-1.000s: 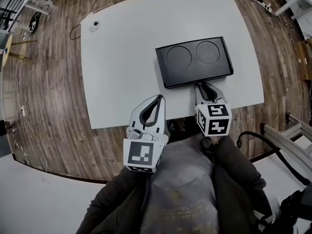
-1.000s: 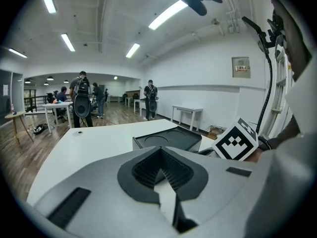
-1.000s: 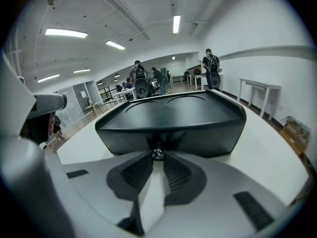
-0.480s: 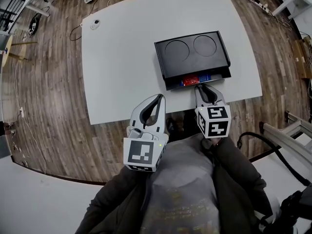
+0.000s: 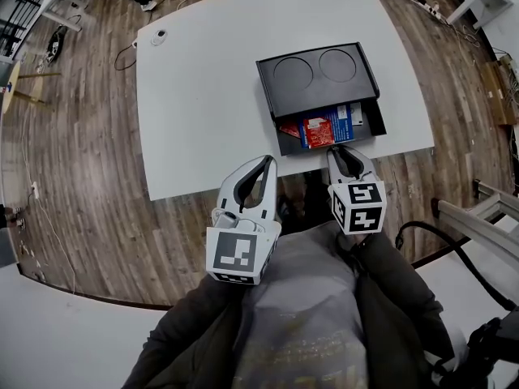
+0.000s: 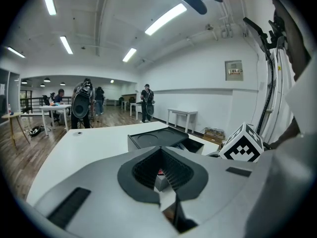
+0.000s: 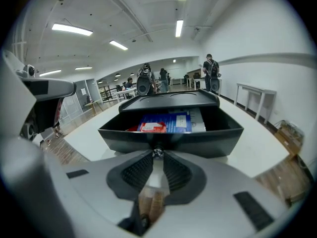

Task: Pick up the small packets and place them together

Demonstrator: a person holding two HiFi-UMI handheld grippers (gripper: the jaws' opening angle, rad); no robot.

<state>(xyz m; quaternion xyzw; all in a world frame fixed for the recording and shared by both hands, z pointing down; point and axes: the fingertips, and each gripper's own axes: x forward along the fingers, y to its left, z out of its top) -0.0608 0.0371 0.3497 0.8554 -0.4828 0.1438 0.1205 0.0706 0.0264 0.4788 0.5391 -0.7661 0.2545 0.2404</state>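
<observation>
White table [image 5: 203, 96] w/ black box [image 5: 316, 75] on it. Box's drawer [image 7: 198, 140] stands open on the side twd the person. L gripper [image 5: 267, 162] sits well apart from box, off its near-left corner, jaws together, nothing btwn. R gripper [image 5: 339, 150] at box's drawer front, jaws clamped on the knob [image 7: 157, 153]. Small packets [image 5: 318, 130], red & blue, lie inside the drawer.

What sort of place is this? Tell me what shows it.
Probably an open-plan lab or workspace: wood-plank floor, long ceiling strip lights, and people standing among white tables at the far end.
</observation>
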